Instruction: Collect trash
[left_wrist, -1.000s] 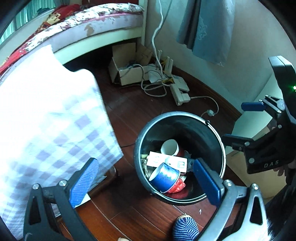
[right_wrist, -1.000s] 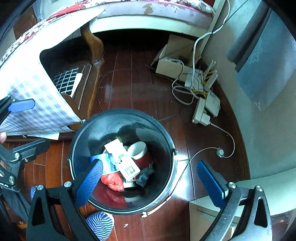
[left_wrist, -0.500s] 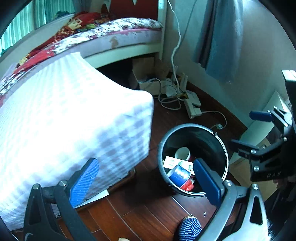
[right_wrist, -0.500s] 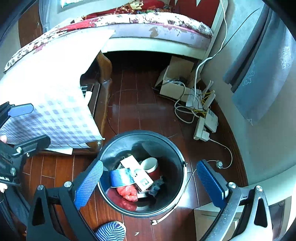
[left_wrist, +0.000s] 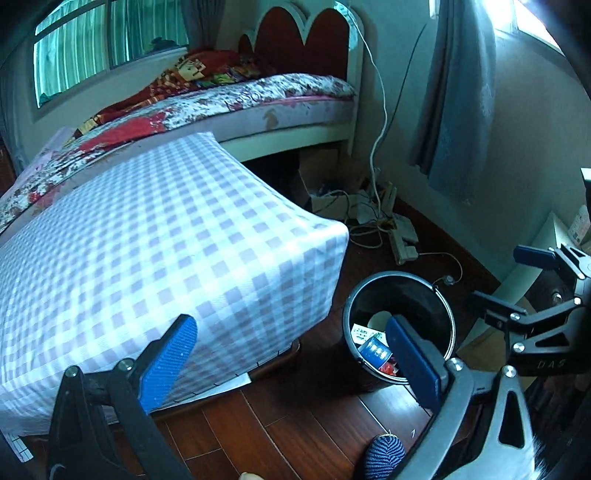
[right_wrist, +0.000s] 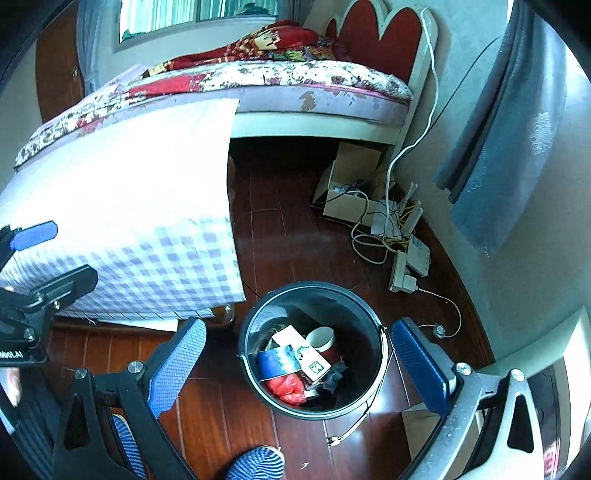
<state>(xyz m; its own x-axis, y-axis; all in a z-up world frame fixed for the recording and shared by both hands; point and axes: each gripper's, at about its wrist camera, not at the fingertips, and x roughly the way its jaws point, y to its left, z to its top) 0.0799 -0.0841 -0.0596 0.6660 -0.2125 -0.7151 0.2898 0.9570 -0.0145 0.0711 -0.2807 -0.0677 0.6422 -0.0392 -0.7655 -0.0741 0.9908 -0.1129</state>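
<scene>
A black round bin (right_wrist: 354, 295) stands on the dark wood floor and also shows in the left wrist view (left_wrist: 402, 277). Inside lie a blue can (right_wrist: 275, 363), a white carton (right_wrist: 306, 354), a red-and-white cup (right_wrist: 323, 339) and red wrapper (right_wrist: 290, 387). My left gripper (left_wrist: 291, 358) is open and empty, high above the floor beside the bin. My right gripper (right_wrist: 299, 363) is open and empty, high above the bin. Each gripper shows in the other's view, the right (left_wrist: 532, 284) and the left (right_wrist: 44, 254).
A table with a purple checked cloth (left_wrist: 155, 251) stands left of the bin. A bed (left_wrist: 236, 99) lies behind. A cardboard box (right_wrist: 351, 188), power strips and cables (right_wrist: 402, 258) lie by the wall. A curtain (right_wrist: 517, 147) hangs at right. Striped slippers (right_wrist: 255, 465) are below.
Both grippers have risen and pulled back from the bin, which now looks smaller. The table top and the bed have come into view. Both grippers stay open.
</scene>
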